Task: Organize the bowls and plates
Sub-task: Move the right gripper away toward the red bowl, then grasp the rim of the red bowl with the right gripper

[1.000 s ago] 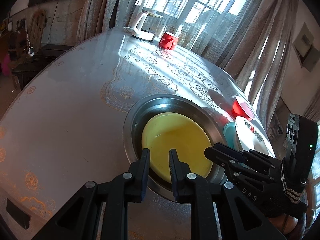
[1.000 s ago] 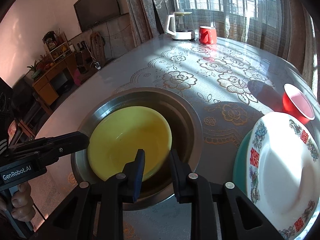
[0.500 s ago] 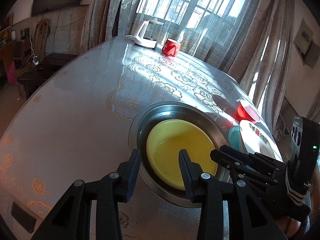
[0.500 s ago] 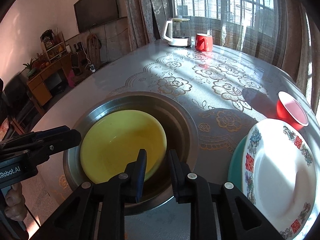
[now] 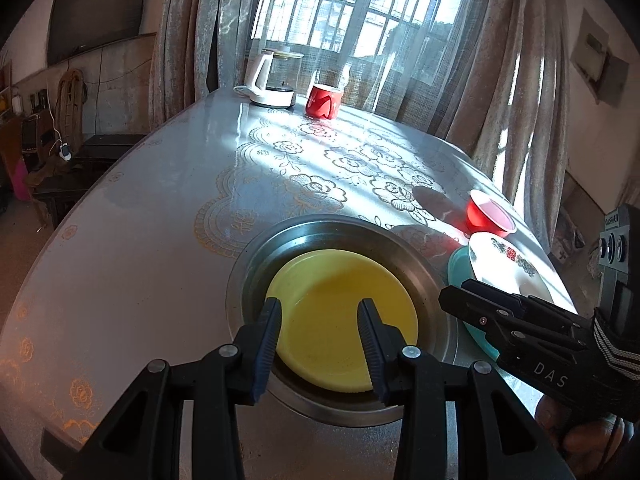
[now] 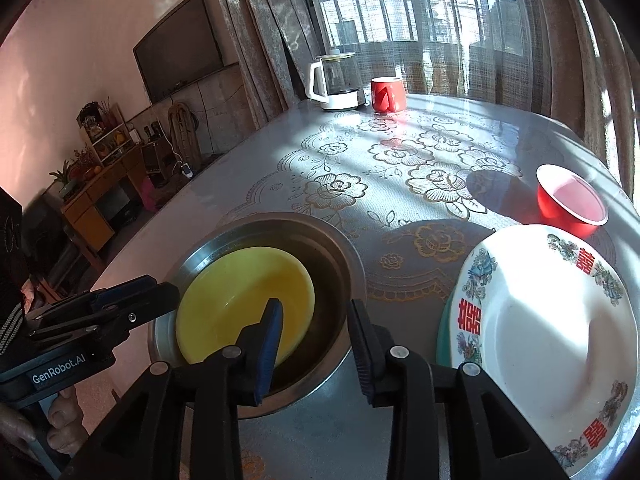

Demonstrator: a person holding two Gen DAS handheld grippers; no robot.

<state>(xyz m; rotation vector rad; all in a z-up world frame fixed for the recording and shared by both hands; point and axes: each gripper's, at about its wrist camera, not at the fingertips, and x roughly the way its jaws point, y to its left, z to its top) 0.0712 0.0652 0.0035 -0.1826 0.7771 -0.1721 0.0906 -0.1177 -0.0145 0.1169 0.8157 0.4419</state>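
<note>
A yellow bowl (image 5: 340, 288) (image 6: 240, 300) lies inside a wide steel basin (image 5: 332, 222) (image 6: 276, 218) on the round table. My left gripper (image 5: 320, 312) hovers open over the bowl's near side, pads off it; from the right wrist view it (image 6: 168, 292) reaches in at the basin's left rim. My right gripper (image 6: 316, 312) is over the basin's near right rim. Its jaws are opening and the pads press on nothing. A white plate with red characters (image 6: 540, 340) (image 5: 504, 268) rests on a teal plate (image 6: 444, 320) (image 5: 458, 268) to the right.
A small red bowl (image 6: 568, 200) (image 5: 490, 216) stands behind the plates near the table's right edge. A white kettle (image 5: 274, 80) (image 6: 336, 80) and a red mug (image 5: 324, 100) (image 6: 386, 94) stand at the far edge by the curtained window. A hand holds each gripper handle.
Both pairs of jaws have spread from nearly shut to open, the left first and the right after. The right gripper has drawn back a little from the basin.
</note>
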